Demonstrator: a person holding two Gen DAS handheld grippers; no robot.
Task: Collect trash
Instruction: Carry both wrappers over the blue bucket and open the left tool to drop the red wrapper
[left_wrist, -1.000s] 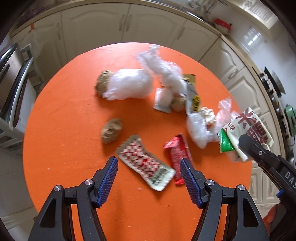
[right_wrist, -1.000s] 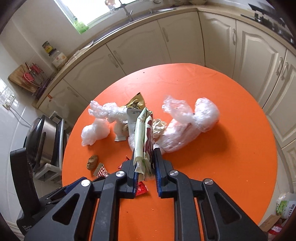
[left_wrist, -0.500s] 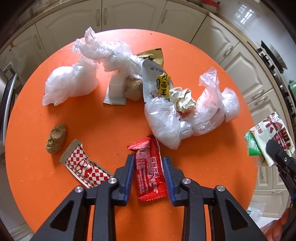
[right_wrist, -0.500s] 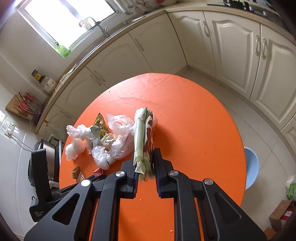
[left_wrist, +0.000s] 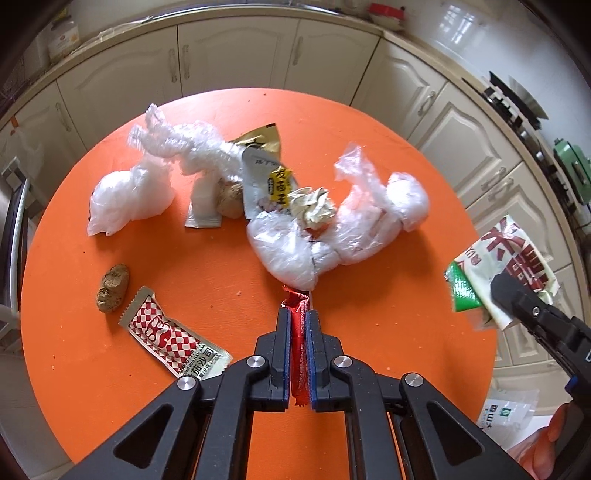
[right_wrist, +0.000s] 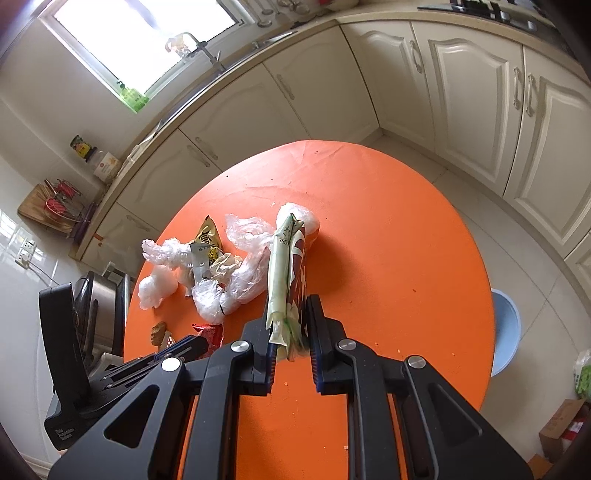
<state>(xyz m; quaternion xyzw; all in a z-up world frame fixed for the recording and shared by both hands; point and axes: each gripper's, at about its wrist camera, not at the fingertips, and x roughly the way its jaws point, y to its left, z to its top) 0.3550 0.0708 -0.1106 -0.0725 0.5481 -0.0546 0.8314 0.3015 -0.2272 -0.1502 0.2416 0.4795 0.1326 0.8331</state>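
Left gripper (left_wrist: 298, 314) pinching red wrapper (left_wrist: 297, 339) at table's (left_wrist: 406, 332) 6 o'clock edge, right gripper (right_wrist: 288, 306) clamping cream-green packet (right_wrist: 281, 273), checkered wrapper (left_wrist: 173, 338) lying at 8 o'clock.

Left gripper (left_wrist: 298, 314) pitched steeply downward, jaws closed with the blue pads pressing on a red wrapper (left_wrist: 298, 345). Right gripper (right_wrist: 289, 301) angled down less steeply, jaws clamped on a folded green-and-white packet (right_wrist: 286, 273), held off to the left gripper's right side. Fingertips of a hand (left_wrist: 541, 446) visible behind the right gripper.
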